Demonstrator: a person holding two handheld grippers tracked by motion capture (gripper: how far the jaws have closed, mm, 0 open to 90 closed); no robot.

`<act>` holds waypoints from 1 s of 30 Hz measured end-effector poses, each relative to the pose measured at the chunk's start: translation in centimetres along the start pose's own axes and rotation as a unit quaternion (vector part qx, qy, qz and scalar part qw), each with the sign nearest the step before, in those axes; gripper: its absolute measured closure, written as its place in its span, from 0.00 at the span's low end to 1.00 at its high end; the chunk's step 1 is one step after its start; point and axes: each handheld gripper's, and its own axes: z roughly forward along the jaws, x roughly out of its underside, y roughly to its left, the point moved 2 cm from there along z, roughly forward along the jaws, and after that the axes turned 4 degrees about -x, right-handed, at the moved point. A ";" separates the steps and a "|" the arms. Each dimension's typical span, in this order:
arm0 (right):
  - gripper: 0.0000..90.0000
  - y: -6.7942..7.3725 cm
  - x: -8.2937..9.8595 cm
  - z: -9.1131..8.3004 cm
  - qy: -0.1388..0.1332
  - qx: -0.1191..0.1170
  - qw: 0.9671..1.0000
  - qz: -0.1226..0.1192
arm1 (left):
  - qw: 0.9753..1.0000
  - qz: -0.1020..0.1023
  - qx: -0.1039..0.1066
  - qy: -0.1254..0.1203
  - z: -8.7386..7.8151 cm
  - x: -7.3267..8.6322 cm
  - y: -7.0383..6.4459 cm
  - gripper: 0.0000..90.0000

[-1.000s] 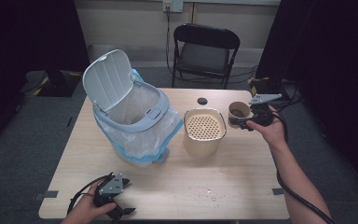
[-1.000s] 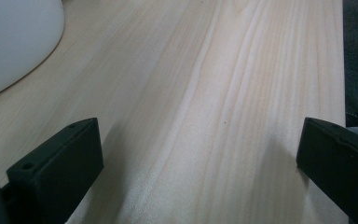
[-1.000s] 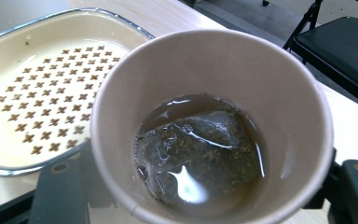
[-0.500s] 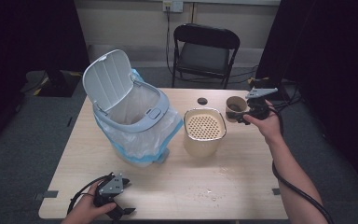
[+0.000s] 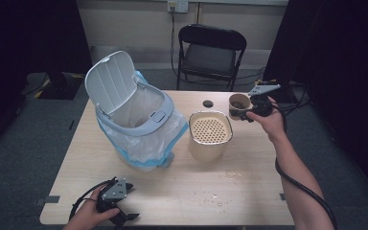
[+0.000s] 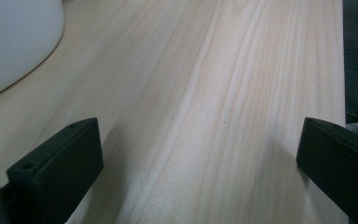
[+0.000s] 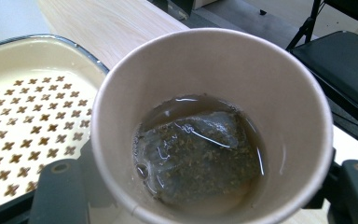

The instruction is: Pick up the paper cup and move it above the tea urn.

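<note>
Right tool [image 5: 247, 114]: clamped on tan paper cup [image 5: 238, 105] holding tea bag in brown liquid [image 7: 198, 149], right of centre, now higher and nearer cream perforated strainer basin [image 5: 210, 135] than before. Left tool [image 5: 124, 206]: unmoved, jaws wide, empty, lower left. No legible writing. Pale wood surface [image 5: 249, 191]; black folding chair [image 5: 211, 48] behind.

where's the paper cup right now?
In the high view the paper cup is at the table's far right, clamped in the right gripper, just right of and beyond the perforated strainer bin.
</note>
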 end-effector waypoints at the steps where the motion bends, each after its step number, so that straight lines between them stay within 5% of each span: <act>1: 0.31 -0.1 -0.1 0.2 0.000 0.000 1.000 -0.002 | 1.000 0.000 0.001 -0.002 0.0 0.0 0.0 0.00; 22: 0.31 -1.1 -2.1 2.6 -0.012 0.014 0.999 -0.033 | 1.000 0.000 0.002 0.000 0.0 0.0 0.0 0.00; 28: 0.31 -0.1 -3.1 2.5 -0.016 0.033 0.997 -0.068 | 1.000 0.000 0.002 0.001 0.0 0.0 0.0 0.00; 30: 0.31 0.5 -3.4 2.2 -0.011 0.054 0.992 -0.110 | 1.000 0.000 0.002 0.001 0.0 0.0 0.0 0.00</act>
